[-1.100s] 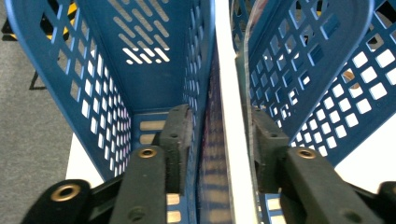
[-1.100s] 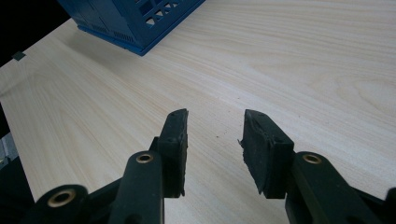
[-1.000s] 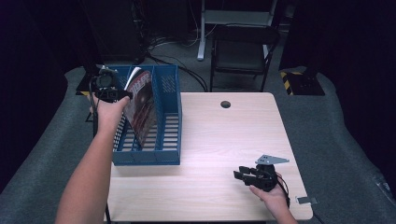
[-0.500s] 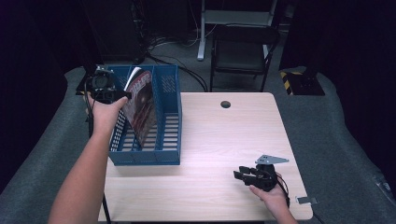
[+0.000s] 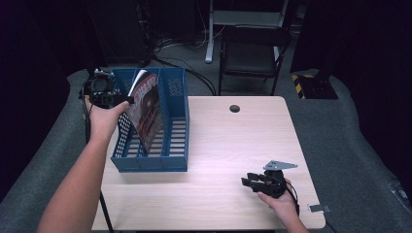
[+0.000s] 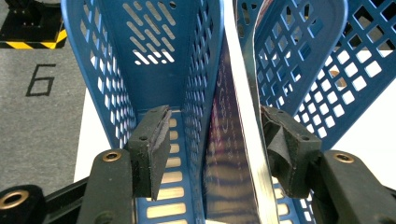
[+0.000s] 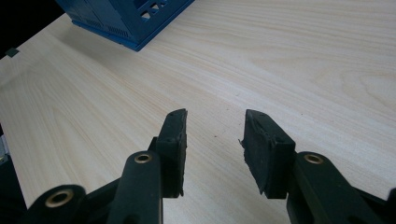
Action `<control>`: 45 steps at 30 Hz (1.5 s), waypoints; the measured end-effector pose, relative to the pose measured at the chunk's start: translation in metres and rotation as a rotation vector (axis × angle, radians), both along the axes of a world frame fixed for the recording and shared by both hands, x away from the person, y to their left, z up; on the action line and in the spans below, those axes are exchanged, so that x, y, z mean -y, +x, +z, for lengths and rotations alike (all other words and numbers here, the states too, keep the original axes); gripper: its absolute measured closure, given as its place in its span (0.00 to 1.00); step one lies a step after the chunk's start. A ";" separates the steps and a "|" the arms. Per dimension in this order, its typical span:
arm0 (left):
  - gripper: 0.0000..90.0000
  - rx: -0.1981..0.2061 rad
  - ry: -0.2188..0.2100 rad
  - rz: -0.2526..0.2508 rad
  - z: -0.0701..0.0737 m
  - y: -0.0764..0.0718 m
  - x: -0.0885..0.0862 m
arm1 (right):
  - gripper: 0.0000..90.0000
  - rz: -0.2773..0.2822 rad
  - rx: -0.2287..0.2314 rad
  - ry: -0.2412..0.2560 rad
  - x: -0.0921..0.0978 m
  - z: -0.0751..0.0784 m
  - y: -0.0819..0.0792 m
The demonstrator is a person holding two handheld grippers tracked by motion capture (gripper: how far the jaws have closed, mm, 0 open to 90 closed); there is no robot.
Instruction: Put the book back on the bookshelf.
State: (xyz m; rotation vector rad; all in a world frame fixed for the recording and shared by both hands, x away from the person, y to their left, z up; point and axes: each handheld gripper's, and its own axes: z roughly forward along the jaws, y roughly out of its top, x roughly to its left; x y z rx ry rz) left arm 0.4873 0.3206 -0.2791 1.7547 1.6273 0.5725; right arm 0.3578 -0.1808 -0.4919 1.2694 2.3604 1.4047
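Observation:
A blue three-slot file rack [image 5: 172, 121] stands on the left of the light wooden table [image 5: 233, 145]. A magazine [image 5: 145, 109] with a dark red cover leans in it, its top sticking out above the rim. My left gripper [image 5: 124, 99] is at the magazine's top edge, open. In the left gripper view its jaws [image 6: 217, 149] straddle the magazine [image 6: 233, 154] and a blue divider wall [image 6: 201, 84]; the left pad is clear of them. My right gripper [image 5: 248, 183] rests low near the table's front right, open [image 7: 215, 135] with nothing between its pads.
A grommet hole [image 5: 234, 108] sits at the table's far edge. A dark chair [image 5: 252, 48] and cables stand behind the table. The rack's corner [image 7: 126, 18] shows far off in the right gripper view. Grey floor with a painted 6 [image 6: 41, 79] lies beside the table.
My left gripper has drawn slightly to the left at the magazine's top. The magazine stays leaning in the rack. The right gripper has not moved.

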 end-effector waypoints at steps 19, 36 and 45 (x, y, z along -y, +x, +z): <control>0.49 0.003 0.046 -0.096 0.027 -0.018 0.013 | 0.65 0.003 -0.001 0.004 -0.002 0.001 0.001; 0.49 0.013 0.065 -0.203 0.042 -0.051 0.022 | 0.65 0.009 0.002 -0.004 -0.005 0.000 0.002; 0.49 0.014 0.055 -0.286 0.035 -0.068 0.037 | 0.65 0.012 0.002 -0.005 -0.006 0.001 0.002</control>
